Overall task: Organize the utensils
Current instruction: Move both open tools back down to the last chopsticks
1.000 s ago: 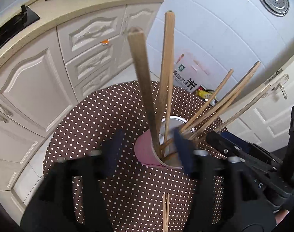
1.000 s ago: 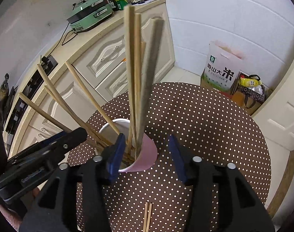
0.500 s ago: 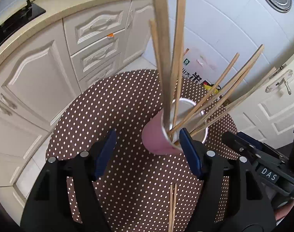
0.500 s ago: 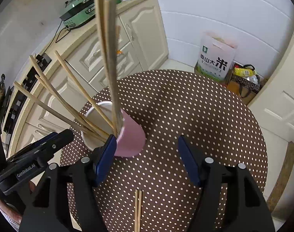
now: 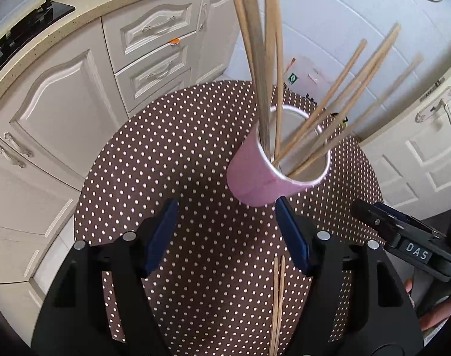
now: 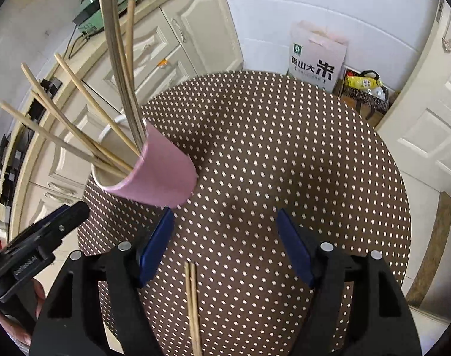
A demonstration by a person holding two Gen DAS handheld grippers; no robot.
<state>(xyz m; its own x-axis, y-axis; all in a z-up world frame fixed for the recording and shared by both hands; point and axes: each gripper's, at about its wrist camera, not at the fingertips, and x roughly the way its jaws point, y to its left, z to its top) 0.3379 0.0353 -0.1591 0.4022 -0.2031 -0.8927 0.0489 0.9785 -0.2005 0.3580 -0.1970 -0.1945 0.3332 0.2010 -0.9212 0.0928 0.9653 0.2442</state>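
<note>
Pink cup holds upright chopsticks. Near the cup, left gripper released; right gripper still spreading, both empty.

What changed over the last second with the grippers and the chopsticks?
Both grippers let go of the chopsticks they had just put in the cup and drew back toward the pair lying on the table. The left gripper is open; the right gripper is opening, nothing between its fingers. Cup and pair unmoved.
</note>
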